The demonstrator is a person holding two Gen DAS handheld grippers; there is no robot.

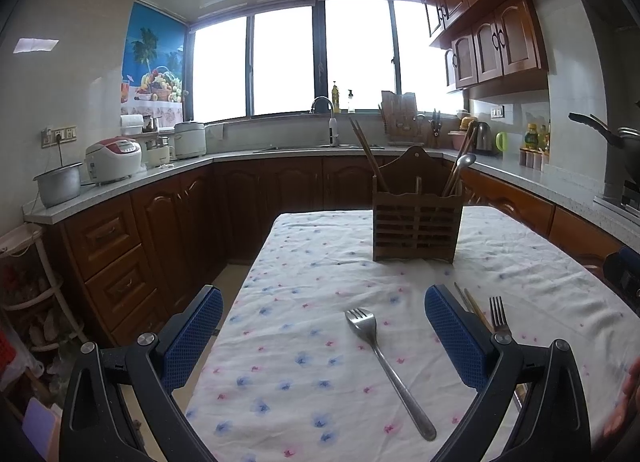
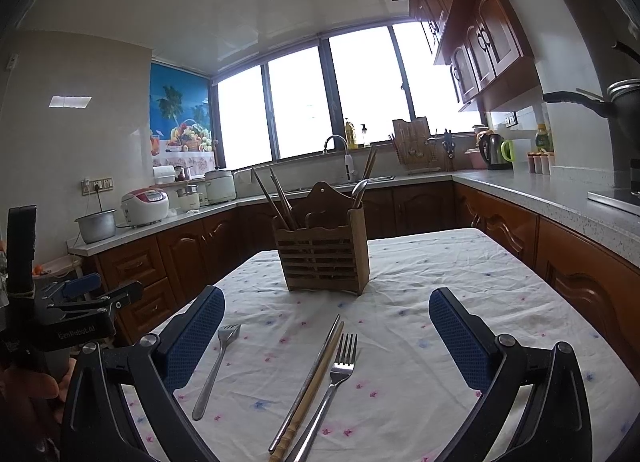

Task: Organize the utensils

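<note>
Closest to the lens in both views are the blue-padded jaws on black linkages, and both sets are spread wide with nothing between them, so the left gripper [image 1: 323, 336] and the right gripper [image 2: 326, 338] are both empty-handed right now. Right under the left one, lying on the white tablecloth with little blue and pink flowers [image 1: 304, 382], is a silver metal fork with short broad tines [image 1: 384, 362], handle pointing toward the near right. Under the right one there's a pair of long chopsticks, one metal and one tan wood [image 2: 310, 386], lying side by side and touching, with a second silver fork with longer thin tines [image 2: 332, 386] just to their right, all angled from near toward far. The broad fork shows up again on the near left in that view. Farther back toward the middle of the table sits the dark brown slatted wooden utensil holder with a tall hanging back [image 2: 324, 254], and it's already got some stuff in it: a few brown chopsticks [image 2: 276, 200] leaning out of the left compartment and a metal spoon [image 2: 359, 192] with more sticks in the right one. So I'd say it's partway done, maybe around half, with two forks and the chopstick pair left on the cloth. Can't tell whether any middle slot is filled, the front slats hide it. Neither gripper is touching anything yet.
</note>
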